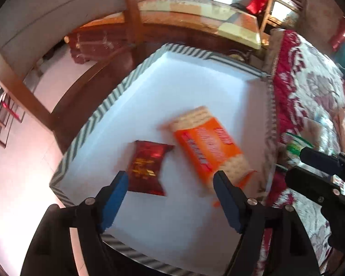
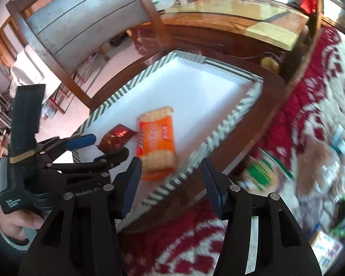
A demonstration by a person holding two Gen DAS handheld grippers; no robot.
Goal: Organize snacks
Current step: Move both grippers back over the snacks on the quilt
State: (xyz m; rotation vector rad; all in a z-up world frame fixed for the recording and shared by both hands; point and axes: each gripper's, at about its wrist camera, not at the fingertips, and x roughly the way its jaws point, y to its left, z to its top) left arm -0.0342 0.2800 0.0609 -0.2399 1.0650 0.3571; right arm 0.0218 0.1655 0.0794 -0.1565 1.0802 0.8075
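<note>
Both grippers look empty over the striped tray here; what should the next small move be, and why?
Probably the right gripper reaches for the green-labelled packet on the patterned cloth. The red packet and orange cracker pack already lie in the tray, and both grippers are open and empty.

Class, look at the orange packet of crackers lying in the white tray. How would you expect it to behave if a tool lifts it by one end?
The orange packet probably stays fairly stiff, since a stacked row of crackers shows through its clear ends. It is likely fragile: a hard squeeze could crack them. The glossy wrapper may slip, and its loose crimped end would flop.
</note>
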